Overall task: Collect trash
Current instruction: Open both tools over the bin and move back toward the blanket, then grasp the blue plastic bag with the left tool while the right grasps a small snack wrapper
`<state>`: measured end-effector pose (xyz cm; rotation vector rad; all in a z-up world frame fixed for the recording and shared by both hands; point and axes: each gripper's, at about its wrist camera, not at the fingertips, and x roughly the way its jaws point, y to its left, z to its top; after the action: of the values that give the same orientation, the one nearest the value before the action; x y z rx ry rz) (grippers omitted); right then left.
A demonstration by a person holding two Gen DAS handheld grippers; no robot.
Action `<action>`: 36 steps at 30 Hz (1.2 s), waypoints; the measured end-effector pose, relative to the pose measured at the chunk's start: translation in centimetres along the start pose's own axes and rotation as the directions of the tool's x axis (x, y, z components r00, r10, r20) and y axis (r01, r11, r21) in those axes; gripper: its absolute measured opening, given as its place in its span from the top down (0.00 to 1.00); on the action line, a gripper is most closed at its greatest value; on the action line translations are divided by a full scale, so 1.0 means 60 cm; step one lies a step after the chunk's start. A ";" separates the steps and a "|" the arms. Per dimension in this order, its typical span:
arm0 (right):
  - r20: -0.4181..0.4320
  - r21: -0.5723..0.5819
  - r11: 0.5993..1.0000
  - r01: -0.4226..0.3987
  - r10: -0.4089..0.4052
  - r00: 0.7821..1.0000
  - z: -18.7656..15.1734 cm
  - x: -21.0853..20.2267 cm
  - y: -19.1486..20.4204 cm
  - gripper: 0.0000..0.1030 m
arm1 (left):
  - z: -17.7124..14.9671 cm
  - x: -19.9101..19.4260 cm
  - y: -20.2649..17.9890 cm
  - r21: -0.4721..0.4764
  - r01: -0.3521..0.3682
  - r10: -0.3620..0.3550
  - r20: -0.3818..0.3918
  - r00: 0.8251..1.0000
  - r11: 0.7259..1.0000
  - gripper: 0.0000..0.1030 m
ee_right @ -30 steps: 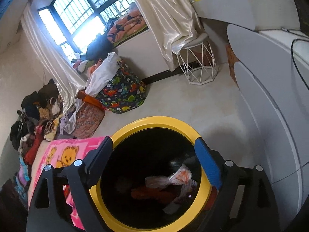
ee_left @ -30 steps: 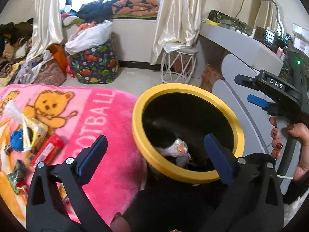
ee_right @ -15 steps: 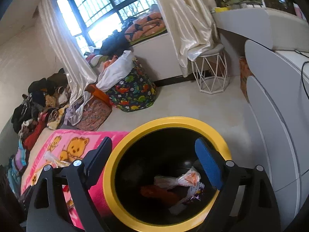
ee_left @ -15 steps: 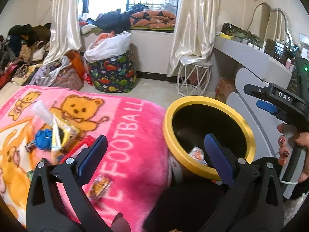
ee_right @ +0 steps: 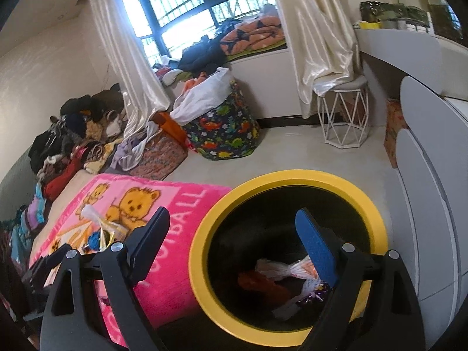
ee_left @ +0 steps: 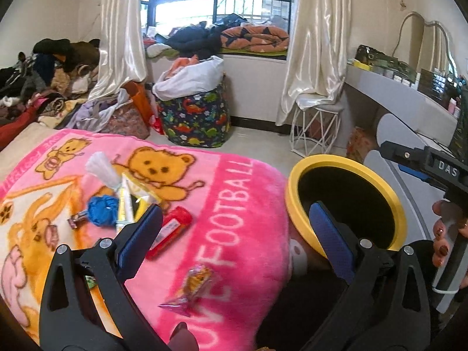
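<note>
Trouble could come from the plush pink blanket [ee_left: 228, 204]: thin wrappers lie flat on soft pile, so closing tongs may snag fabric or slide off the film. Both left tongs [ee_left: 234, 228] and right tongs [ee_right: 231, 239] stand wide apart with nothing between them. One yellow-rimmed bin [ee_right: 204, 263], just beside the bed, already holds a few crumpled wrappers. On the blanket I count one red packet [ee_left: 172, 231], one orange candy wrapper [ee_left: 193, 283], one blue scrunched piece [ee_left: 102, 210] and one clear bag [ee_left: 102, 169]; more is hidden behind the left tongs.
</note>
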<state>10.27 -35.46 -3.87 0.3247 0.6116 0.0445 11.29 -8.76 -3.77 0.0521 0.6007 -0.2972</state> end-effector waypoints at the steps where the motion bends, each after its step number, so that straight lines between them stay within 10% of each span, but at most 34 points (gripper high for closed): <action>1: -0.004 -0.011 1.000 -0.004 0.004 1.000 -0.002 0.001 0.007 0.17 | -0.001 -0.001 0.006 -0.004 -0.007 0.007 0.001 1.000 1.000 0.10; 36: -0.284 -0.251 0.952 -0.177 0.102 0.953 -0.141 0.117 0.276 0.17 | -0.052 0.013 0.254 -0.273 -0.207 0.193 -0.078 0.978 0.939 0.16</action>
<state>12.09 -16.39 -9.12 0.0914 0.8404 0.3131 14.61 6.03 -7.33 -0.1526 0.6775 -0.0111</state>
